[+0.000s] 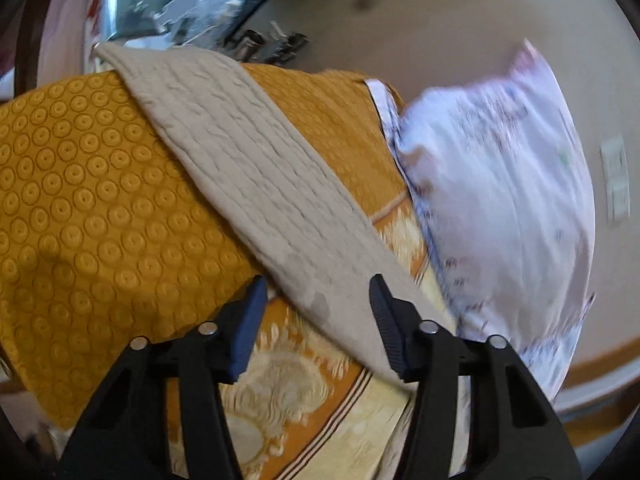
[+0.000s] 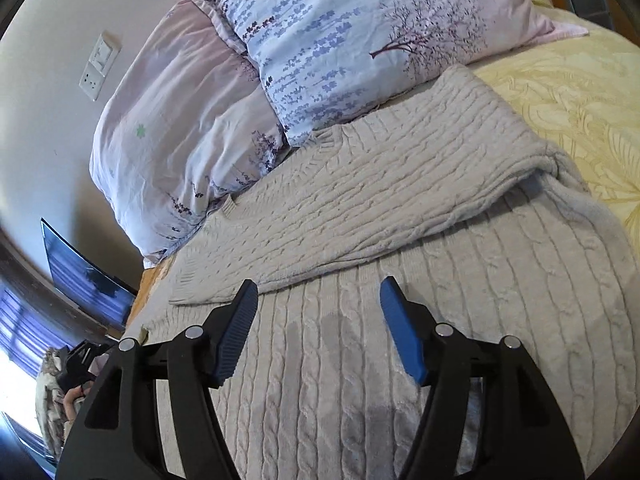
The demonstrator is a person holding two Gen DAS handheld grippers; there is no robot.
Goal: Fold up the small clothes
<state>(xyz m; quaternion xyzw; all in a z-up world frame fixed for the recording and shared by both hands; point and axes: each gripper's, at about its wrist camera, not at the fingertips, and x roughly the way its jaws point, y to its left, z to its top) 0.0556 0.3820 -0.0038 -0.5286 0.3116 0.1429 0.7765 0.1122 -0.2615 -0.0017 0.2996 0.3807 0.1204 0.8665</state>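
Here, the labelled parts:
Sweater: a grey cable-knit sweater lies spread on the bed; one sleeve is folded across its body, the cuff end near the left finger of the right gripper.
Sleeve, left view: a grey knit strip runs diagonally over the orange bedspread, its lower end passing between the left fingers.
Left gripper: fingers apart, nothing clamped; the knit strip lies under the gap, and contact cannot be told.
Right gripper: fingers wide apart above the sweater's body, holding nothing.
Pillows: a floral pillow touches the sweater's far edge; a pale pink one lies beside it, against the wall.
Bed cover: pale yellow patterned fabric shows beside the sweater.
Wall: a switch plate above the pillows.
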